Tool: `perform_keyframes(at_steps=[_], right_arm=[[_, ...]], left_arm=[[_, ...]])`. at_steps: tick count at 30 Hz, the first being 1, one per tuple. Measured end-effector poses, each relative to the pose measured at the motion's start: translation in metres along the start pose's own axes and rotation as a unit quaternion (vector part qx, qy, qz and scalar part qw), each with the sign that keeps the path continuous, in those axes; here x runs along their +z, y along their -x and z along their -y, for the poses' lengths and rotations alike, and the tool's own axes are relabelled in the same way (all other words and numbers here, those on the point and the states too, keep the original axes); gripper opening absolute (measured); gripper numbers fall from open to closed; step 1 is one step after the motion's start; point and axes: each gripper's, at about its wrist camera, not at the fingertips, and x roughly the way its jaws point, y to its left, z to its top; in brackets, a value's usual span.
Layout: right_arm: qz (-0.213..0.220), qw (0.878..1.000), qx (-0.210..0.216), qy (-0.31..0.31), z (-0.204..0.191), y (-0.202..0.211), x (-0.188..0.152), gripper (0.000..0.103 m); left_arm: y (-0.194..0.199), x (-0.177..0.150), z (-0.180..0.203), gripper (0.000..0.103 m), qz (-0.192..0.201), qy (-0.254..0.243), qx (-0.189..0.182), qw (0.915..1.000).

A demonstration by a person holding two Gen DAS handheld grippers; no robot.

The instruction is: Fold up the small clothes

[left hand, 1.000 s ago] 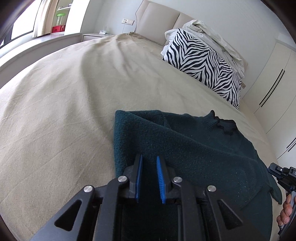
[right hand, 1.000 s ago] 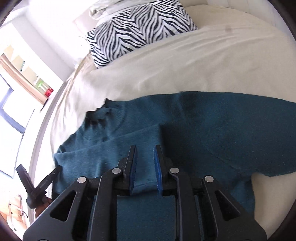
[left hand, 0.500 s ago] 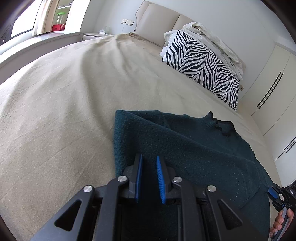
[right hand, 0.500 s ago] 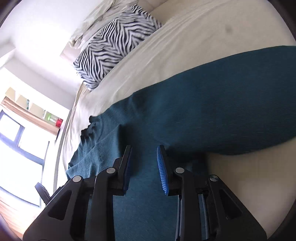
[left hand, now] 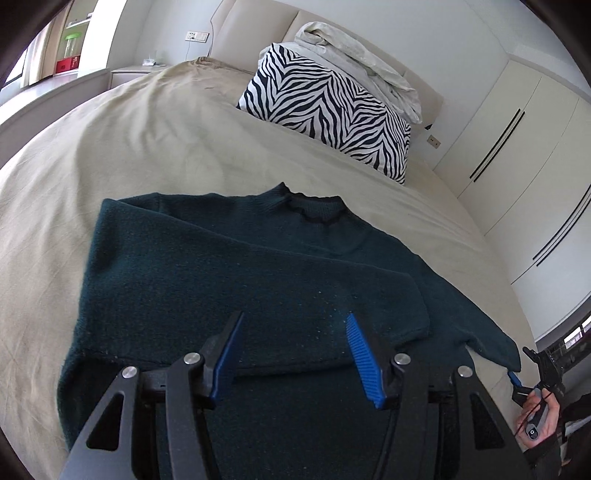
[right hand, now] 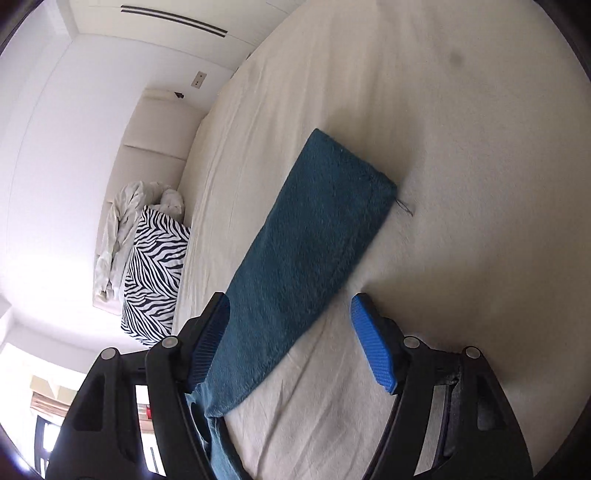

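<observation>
On the bed (left hand: 155, 147), under its beige cover, you had the dark teal sweater (left hand: 229, 266) laid flat, collar toward the headboard (left hand: 258, 22) and one sleeve folded across the chest. The zebra-print pillow (left hand: 332, 107) lay well apart from it, with a rumpled white duvet (left hand: 358, 55) piled behind. The other sleeve (right hand: 314, 236) still stretched straight out over the cover, its cuff lying flat at the far end.

Your left gripper (left hand: 295, 350) hung just above the folded sleeve near the hem; its jaws had just been opening and stood spread, with knit below them but nothing pinched. Your right gripper (right hand: 291, 339) sat low over the outstretched sleeve; its jaws had also just been opening and stood spread, the sleeve running between them, beside one blue pad and clear of the other. In the left view your right hand (left hand: 535, 417) showed at the sleeve's end.

The risks from here, as I judged them: the folded sleeve, now released, could slide or spring back if you brushed it. If you closed the right jaws this low, you could catch the bed cover along with the knit and drag it. A pinch near one edge of the sleeve could twist it as it came over.
</observation>
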Motion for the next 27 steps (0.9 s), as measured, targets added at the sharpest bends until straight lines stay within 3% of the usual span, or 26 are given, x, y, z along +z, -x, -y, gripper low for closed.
perform_keyframes(at_steps=[4, 6, 9, 12, 15, 18, 22, 25, 27], right_arm=[[0.018, 0.999, -0.005, -0.026, 0.003, -0.022, 0.029, 0.06], [0.017, 0.999, -0.028, -0.008, -0.003, -0.033, 0.045, 0.019], [0.008, 0.997, -0.058, 0.051, -0.034, -0.043, 0.051, 0.013], [0.004, 0.983, -0.058, 0.174, -0.101, -0.043, 0.018, 0.012], [-0.028, 0.951, -0.031, 0.307, -0.178, -0.046, -0.051, 0.012], [-0.077, 0.893, -0.004, 0.444, -0.238, -0.062, -0.147, 0.012], [-0.129, 0.817, -0.008, 0.561, -0.257, -0.091, -0.274, 0.012], [-0.197, 0.79, -0.038, 0.58, -0.238, -0.118, -0.333, 0.013], [-0.203, 0.789, -0.044, 0.578, -0.224, -0.115, -0.347, 0.018]], left_arm=[[-0.014, -0.009, 0.021, 0.059, -0.026, 0.006, -0.025, 0.9993], [-0.018, -0.013, 0.025, 0.059, -0.035, 0.008, -0.031, 0.9989], [-0.022, -0.015, 0.025, 0.059, -0.042, 0.016, -0.041, 0.9982], [-0.023, -0.015, 0.019, 0.059, -0.044, 0.034, -0.052, 0.9971], [-0.021, -0.014, 0.011, 0.059, -0.045, 0.056, -0.069, 0.995], [-0.021, -0.015, 0.006, 0.059, -0.049, 0.077, -0.09, 0.9918], [-0.024, -0.02, 0.003, 0.064, -0.061, 0.106, -0.122, 0.985], [-0.032, -0.026, 0.01, 0.073, -0.076, 0.11, -0.137, 0.9814], [-0.04, -0.032, 0.016, 0.076, -0.092, 0.117, -0.145, 0.9782]])
